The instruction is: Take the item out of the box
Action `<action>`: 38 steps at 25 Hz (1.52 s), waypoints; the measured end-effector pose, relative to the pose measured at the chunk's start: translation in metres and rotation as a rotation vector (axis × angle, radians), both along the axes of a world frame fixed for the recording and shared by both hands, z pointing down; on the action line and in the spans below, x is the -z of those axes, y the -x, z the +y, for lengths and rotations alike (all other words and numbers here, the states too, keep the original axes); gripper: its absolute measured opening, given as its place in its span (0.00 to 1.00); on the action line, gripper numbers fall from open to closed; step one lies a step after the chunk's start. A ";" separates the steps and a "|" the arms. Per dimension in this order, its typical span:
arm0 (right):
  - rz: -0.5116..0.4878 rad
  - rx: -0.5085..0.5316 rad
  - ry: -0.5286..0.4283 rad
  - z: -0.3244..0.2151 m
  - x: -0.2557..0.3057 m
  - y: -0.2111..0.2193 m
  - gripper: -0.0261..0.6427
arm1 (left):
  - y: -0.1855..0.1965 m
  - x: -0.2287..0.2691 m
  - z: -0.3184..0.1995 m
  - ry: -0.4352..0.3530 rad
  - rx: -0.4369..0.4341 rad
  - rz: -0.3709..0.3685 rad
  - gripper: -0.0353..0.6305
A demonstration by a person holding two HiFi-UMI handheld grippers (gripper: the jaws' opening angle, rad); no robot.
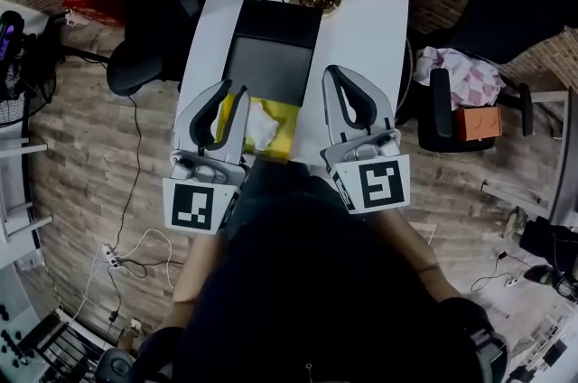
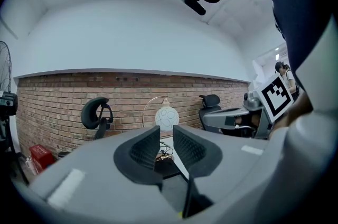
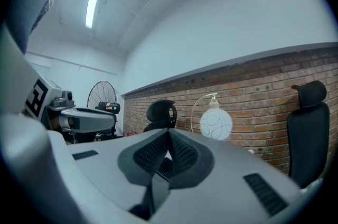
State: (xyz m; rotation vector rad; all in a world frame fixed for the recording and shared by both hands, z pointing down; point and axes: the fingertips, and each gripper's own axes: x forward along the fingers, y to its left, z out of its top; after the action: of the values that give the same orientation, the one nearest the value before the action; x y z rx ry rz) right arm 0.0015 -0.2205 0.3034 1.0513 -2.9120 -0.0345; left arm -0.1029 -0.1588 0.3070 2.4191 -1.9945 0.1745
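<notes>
Brick walls (image 2: 63,96) ringed the white bench (image 1: 379,20). Jaws of the left gripper (image 1: 233,92) stood part-spread, empty; the right gripper (image 1: 336,74) had its pressed together — the white item (image 1: 262,126) lay between both pairs, inside the box (image 1: 271,56). Opening wider before dipping in seemed wise.

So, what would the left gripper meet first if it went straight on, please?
Probably the white globe lamp on its gold hoop stand, framed between the open jaws of the left gripper. The open black box seems to lie below that line, though depth is unclear.
</notes>
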 end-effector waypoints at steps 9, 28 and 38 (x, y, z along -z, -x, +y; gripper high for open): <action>0.021 -0.026 0.024 0.002 -0.016 0.000 0.06 | -0.007 -0.024 -0.010 0.071 -0.092 -0.006 0.18; 0.091 -0.103 0.127 0.016 -0.069 0.006 0.06 | -0.004 -0.148 -0.001 0.320 -0.319 -0.070 0.18; 0.139 -0.117 0.174 0.028 -0.093 0.008 0.06 | -0.009 -0.201 0.014 0.477 -0.483 -0.130 0.18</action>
State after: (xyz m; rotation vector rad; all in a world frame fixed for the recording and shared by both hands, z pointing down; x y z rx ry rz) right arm -0.0060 -0.1925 0.3964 1.1379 -2.6695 0.1411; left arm -0.0938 -0.1444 0.5082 2.5360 -1.1712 0.7271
